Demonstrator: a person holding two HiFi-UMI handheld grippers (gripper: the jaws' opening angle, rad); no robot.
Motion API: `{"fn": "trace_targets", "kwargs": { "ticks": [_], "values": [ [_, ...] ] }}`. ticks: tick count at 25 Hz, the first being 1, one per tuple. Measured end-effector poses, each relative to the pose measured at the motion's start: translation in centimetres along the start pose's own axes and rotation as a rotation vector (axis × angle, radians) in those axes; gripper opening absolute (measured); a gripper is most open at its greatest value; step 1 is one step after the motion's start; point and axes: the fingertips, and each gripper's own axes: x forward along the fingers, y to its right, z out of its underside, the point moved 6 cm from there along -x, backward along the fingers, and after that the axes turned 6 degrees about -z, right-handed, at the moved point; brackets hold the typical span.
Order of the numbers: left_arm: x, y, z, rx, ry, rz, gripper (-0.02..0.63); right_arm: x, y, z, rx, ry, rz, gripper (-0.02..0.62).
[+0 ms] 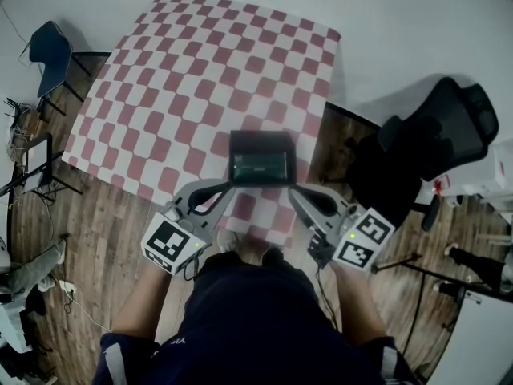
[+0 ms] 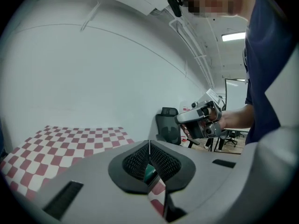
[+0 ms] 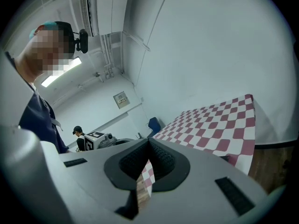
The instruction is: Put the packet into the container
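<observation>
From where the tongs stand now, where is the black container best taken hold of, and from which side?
Probably the near wall, from the person's side. The container lies flat, open on top, on the checked cloth; its near corners are by the shut left tongs and right tongs. Open one and pinch that upright rim.

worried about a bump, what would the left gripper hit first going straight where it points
Probably the dark container: its near left corner sits just off the shut tips of the left gripper in the head view, though depth is unclear.
</observation>
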Motion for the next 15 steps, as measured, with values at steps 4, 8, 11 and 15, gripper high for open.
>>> {"fn": "trace_targets", "kwargs": {
  "ticks": [4,8,11,15],
  "values": [
    [0.3,0.0,-0.1,-0.005,-0.005,-0.006,0.029,-0.2,0.9,0.6,0.017,-0.018,0.01,0.017],
    [0.6,0.0,-0.1,0.0,-0.013,-0.012,0.029,-0.3,1.5,0.9,0.027,-0.028,0.007,0.016],
    [0.9,0.2,-0.1,0.008,-0.016,-0.015,0.029,-0.5,2.0,1.0,0.034,-0.035,0.005,0.016],
    [1.2,0.5,0.0,0.002,-0.026,-0.019,0.029,-0.8,2.3,1.1,0.039,-0.04,0.004,0.017]
  ]
}}
